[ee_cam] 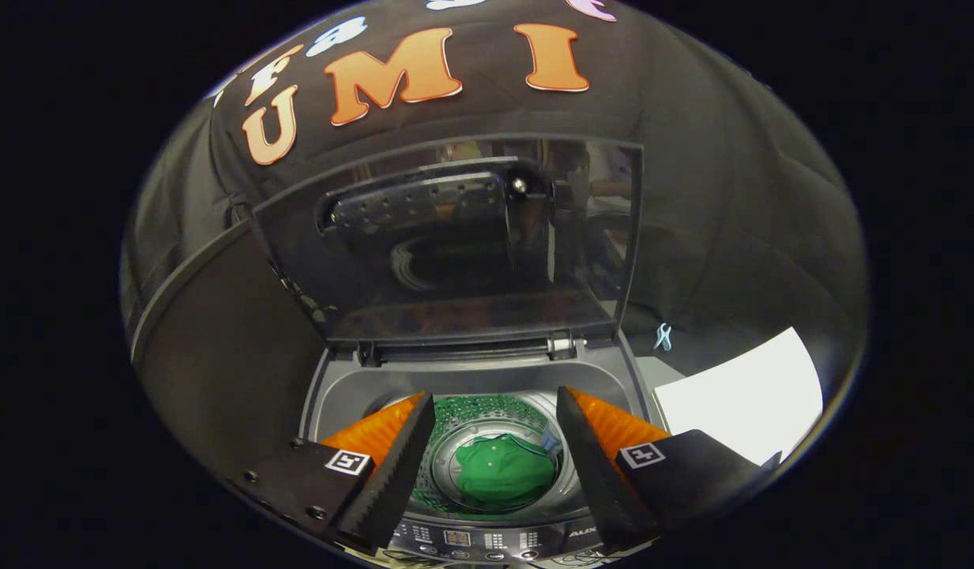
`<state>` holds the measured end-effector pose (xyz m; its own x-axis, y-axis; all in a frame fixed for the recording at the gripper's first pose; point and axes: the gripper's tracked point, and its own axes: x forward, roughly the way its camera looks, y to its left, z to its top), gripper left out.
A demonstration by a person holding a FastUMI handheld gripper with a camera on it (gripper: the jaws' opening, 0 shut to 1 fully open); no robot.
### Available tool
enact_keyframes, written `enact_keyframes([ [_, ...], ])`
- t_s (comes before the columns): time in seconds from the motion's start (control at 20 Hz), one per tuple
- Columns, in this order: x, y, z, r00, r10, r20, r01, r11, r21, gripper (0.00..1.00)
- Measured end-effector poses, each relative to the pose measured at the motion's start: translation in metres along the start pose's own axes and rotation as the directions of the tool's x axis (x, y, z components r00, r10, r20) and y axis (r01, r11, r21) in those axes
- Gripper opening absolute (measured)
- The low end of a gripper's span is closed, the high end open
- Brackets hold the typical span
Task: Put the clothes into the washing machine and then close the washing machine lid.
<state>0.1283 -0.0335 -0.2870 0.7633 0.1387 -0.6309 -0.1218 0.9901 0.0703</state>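
A top-loading washing machine [344, 395] stands below me with its glass lid [455, 245] raised upright at the back. A green garment [504, 472] lies crumpled at the bottom of the drum, seen between my fingers and well beneath them. My gripper [494, 399] hovers over the drum opening, open, with nothing between its fingers. The control panel [487, 541] runs along the machine's near edge, just under the fingers.
The lid's hinge [560, 344] sits at the back rim of the tub. A white sheet [743, 399] lies to the right of the machine. A dark panel [218, 340] stands to the left. Black cloth wall rises behind the lid.
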Motion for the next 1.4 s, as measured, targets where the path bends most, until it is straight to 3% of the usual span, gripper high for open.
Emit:
enact_keyframes([
  [0.45, -0.057, 0.022, 0.116, 0.993, -0.026, 0.118, 0.032, 0.998, -0.053, 0.99],
  [0.65, -0.050, 0.031, 0.169, 0.986, -0.035, 0.164, 0.044, 0.998, -0.050, 0.99],
  [0.85, -0.014, 0.037, 0.204, 0.987, -0.039, 0.158, 0.044, 0.999, -0.032, 0.99],
  [1.1, 0.039, 0.043, 0.206, 0.992, -0.042, 0.121, 0.047, 0.998, -0.032, 0.99],
  [1.4, 0.046, 0.042, 0.207, 0.987, -0.033, 0.156, 0.043, 0.997, -0.063, 1.00],
])
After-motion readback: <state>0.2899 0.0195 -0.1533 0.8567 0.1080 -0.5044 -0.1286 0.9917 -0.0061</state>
